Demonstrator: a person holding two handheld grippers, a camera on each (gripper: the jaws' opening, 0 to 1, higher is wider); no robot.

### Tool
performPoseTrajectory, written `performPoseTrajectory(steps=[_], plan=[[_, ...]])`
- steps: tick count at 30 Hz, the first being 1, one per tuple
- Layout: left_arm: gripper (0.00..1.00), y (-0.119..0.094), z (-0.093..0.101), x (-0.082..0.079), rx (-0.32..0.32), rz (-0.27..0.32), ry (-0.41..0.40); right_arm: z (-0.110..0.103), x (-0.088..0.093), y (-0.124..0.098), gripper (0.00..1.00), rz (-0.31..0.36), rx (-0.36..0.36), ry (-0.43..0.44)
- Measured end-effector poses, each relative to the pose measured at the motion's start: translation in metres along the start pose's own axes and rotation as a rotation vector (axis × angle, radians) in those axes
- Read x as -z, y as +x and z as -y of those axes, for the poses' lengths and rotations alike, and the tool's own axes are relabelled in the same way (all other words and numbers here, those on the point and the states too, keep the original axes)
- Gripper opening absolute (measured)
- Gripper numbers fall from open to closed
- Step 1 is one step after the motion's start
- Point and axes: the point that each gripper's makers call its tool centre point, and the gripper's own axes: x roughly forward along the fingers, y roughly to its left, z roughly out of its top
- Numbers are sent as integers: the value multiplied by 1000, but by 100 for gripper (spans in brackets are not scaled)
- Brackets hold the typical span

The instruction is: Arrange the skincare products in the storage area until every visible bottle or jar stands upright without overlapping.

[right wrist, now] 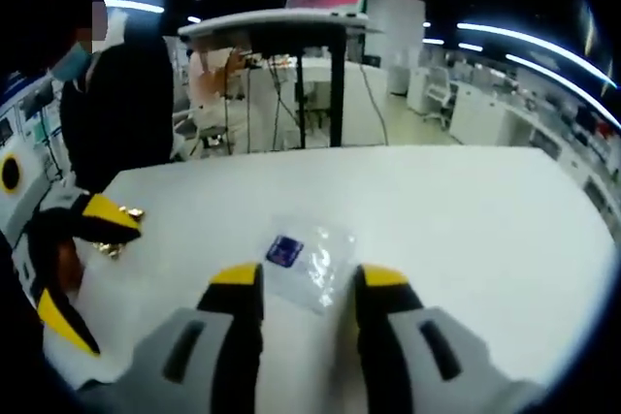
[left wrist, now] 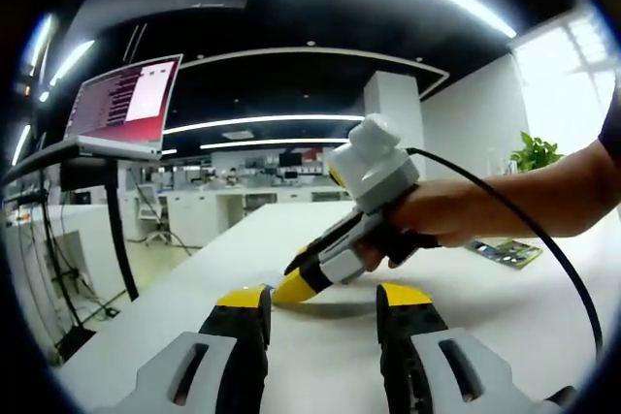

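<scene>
My left gripper (left wrist: 323, 302) hangs low over a white table (left wrist: 505, 327), jaws apart with nothing between them. The right gripper (left wrist: 296, 288) comes in from the right in a person's hand, its yellow tips close to the tabletop just ahead of my left jaws. In the right gripper view, my right gripper (right wrist: 310, 278) is open. A flat clear plastic sachet with a blue label (right wrist: 309, 259) lies on the table (right wrist: 466, 210) just past its tips. The left gripper (right wrist: 89, 273) shows at the left edge, with small gold-coloured bits (right wrist: 118, 242) beside its upper tip.
A laptop on a black stand (left wrist: 121, 104) sits off the table's left side. A flat colourful card (left wrist: 506, 252) lies at the far right, with a potted plant (left wrist: 534, 152) behind it. A person in dark clothes (right wrist: 107, 104) stands beyond the table's far left corner.
</scene>
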Motion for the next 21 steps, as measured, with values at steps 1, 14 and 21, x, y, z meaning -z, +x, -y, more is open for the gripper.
performPoseTrajectory(steps=[1, 14, 21], plan=[[44, 0, 0, 0, 0, 0, 0, -3, -1, 1, 33, -12, -14, -14], [44, 0, 2, 0, 7, -2, 1, 5, 2, -1, 14, -64, 14, -24], [44, 0, 3, 0, 10, -2, 0, 1, 6, -2, 0, -74, 7, -82]])
